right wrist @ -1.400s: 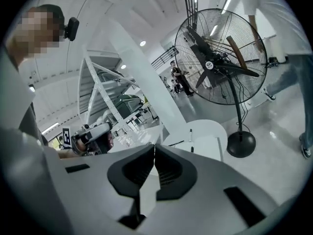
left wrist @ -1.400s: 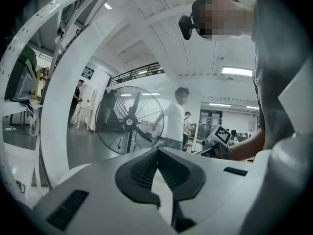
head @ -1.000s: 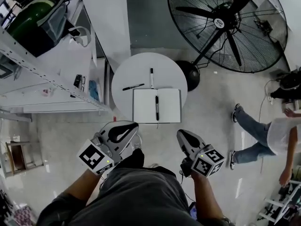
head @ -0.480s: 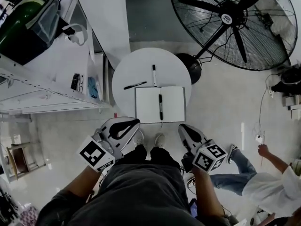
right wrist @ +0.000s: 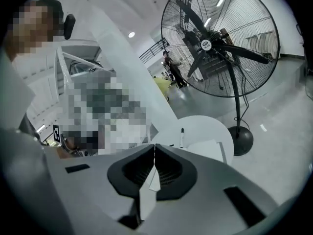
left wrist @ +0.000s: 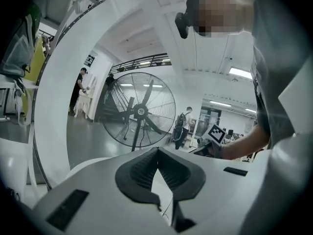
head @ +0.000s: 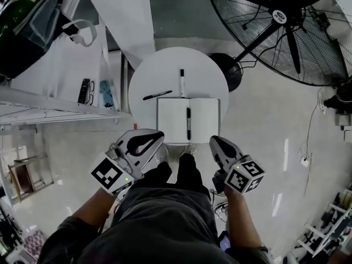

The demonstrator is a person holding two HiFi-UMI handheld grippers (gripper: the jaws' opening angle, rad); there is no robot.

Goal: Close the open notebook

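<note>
The open notebook (head: 202,119) lies flat with its white pages up on the near side of a small round white table (head: 154,73). A black pen (head: 188,123) rests along its spine. The notebook (right wrist: 209,150) also shows in the right gripper view, past the jaws. My left gripper (head: 159,133) hangs just short of the table's near left edge. My right gripper (head: 214,141) is just short of the notebook's near right corner. Both are shut and empty, with their tips meeting in the left gripper view (left wrist: 157,150) and the right gripper view (right wrist: 154,145).
A white marker (head: 182,83) and a black pen (head: 157,95) lie on the table beyond the notebook. A large floor fan (head: 286,23) stands at the far right, with its base (head: 233,73) beside the table. White shelving (head: 60,87) and a white column (head: 124,15) stand to the left.
Both grippers have moved forward and down towards the table's near edge. The person on the floor at the right has left the head view.
</note>
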